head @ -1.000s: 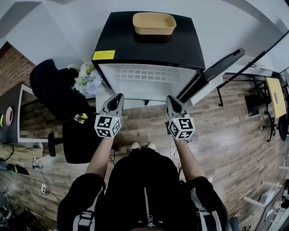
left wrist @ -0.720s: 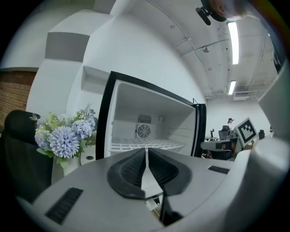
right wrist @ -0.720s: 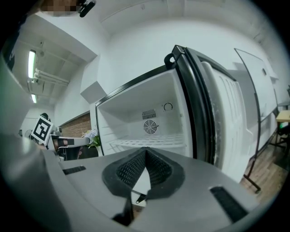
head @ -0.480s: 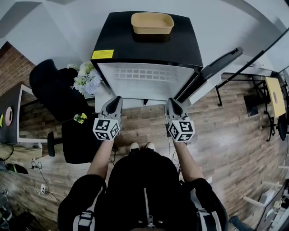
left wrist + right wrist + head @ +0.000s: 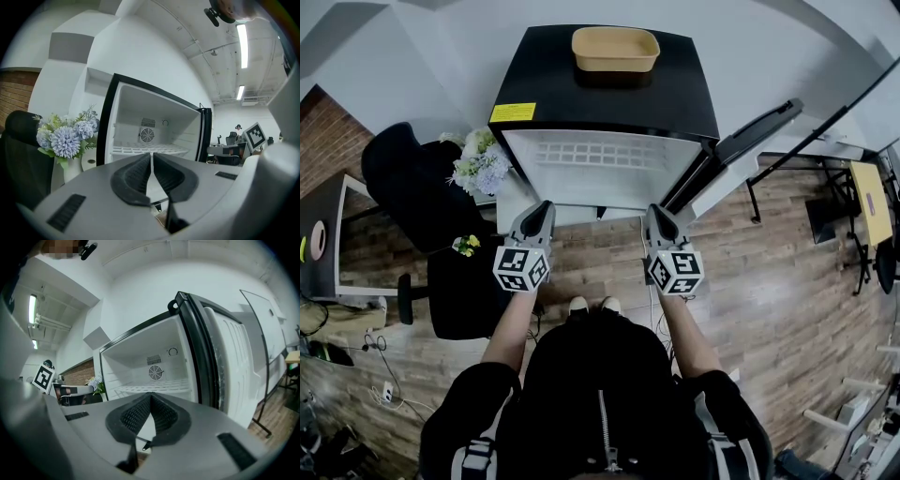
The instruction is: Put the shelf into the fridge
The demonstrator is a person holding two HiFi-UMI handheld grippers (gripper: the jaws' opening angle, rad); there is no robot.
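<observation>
The fingers of the left gripper [image 5: 151,157] and right gripper [image 5: 150,397] are pressed together, empty. The wire shelf [image 5: 600,155] is seen ahead of them, inside the fridge [image 5: 553,84]; it is judged light and stiff, best gripped at its front rail.

- I read this as an office: black swivel chair [image 5: 412,187], wood-plank floor [image 5: 769,272], red brick wall [image 5: 323,141].
- 2 long ceiling strip lights [image 5: 242,40] overhead.
</observation>
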